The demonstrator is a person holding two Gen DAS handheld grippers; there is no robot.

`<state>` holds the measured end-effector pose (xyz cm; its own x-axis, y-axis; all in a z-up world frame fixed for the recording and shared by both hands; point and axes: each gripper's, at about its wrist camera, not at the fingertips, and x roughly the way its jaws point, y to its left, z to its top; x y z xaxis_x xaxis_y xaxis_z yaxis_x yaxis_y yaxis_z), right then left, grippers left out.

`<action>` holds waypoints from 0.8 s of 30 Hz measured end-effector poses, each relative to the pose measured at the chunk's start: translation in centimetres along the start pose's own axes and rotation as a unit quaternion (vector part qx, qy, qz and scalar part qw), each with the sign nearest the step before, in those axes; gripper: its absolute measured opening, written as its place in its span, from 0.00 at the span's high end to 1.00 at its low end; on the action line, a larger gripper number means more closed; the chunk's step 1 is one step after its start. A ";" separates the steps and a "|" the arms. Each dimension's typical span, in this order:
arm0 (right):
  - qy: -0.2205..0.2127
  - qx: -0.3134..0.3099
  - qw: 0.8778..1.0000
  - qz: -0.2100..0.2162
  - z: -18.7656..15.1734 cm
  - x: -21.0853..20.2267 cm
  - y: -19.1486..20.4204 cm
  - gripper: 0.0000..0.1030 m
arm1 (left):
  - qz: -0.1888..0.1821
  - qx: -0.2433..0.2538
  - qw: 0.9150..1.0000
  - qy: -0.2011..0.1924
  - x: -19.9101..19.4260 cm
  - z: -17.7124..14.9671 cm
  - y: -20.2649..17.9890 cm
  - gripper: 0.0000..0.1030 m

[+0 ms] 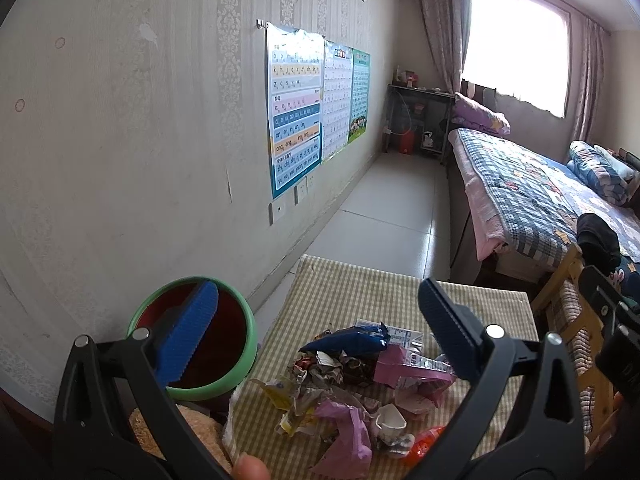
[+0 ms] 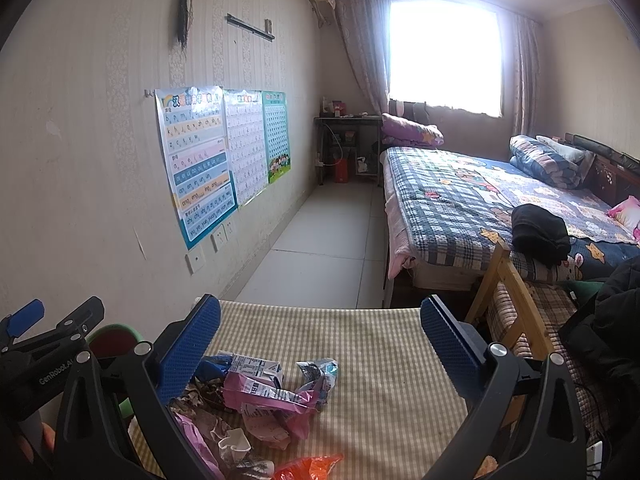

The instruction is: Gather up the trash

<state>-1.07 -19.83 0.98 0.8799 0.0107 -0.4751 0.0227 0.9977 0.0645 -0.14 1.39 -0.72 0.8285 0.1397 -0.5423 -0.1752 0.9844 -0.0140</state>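
A pile of trash [image 1: 352,384] lies on a small table with a checked cloth [image 1: 360,288]: a blue wrapper [image 1: 348,340], pink wrappers, crumpled paper, a broken white cup [image 1: 390,424] and an orange wrapper [image 1: 424,442]. A green-rimmed bin [image 1: 236,344] with a dark red inside stands left of the table. My left gripper [image 1: 320,328] is open and empty above the pile. My right gripper [image 2: 320,344] is open and empty above the table [image 2: 380,360], with the pile [image 2: 264,396] at its lower left. The left gripper [image 2: 44,340] shows at the right wrist view's left edge.
A papered wall with posters [image 1: 296,112] runs along the left. A bed with a checked quilt [image 2: 480,200] stands to the right, and a wooden chair [image 2: 516,320] sits beside the table. Tiled floor [image 2: 328,240] lies between wall and bed.
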 end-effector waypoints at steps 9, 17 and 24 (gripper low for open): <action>0.024 -0.011 1.000 -0.003 -1.6 1.2 -0.5 0.07 | 0.009 0.030 0.999 0.021 1.3 -1.2 1.2 0.04; 0.114 -0.038 0.993 0.013 -7.3 4.6 -0.7 0.07 | -0.083 0.040 0.980 0.175 6.2 -9.8 2.8 0.15; 0.193 -0.031 0.980 0.030 -12.3 6.3 -1.7 0.07 | -0.143 0.038 0.955 0.257 10.5 -14.9 0.1 0.39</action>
<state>-1.40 -20.68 -12.88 0.6330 0.0829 -0.7697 -0.0632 0.9965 0.0554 0.61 1.41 -18.98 0.4633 -0.1878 -0.8661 0.0746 0.9821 -0.1730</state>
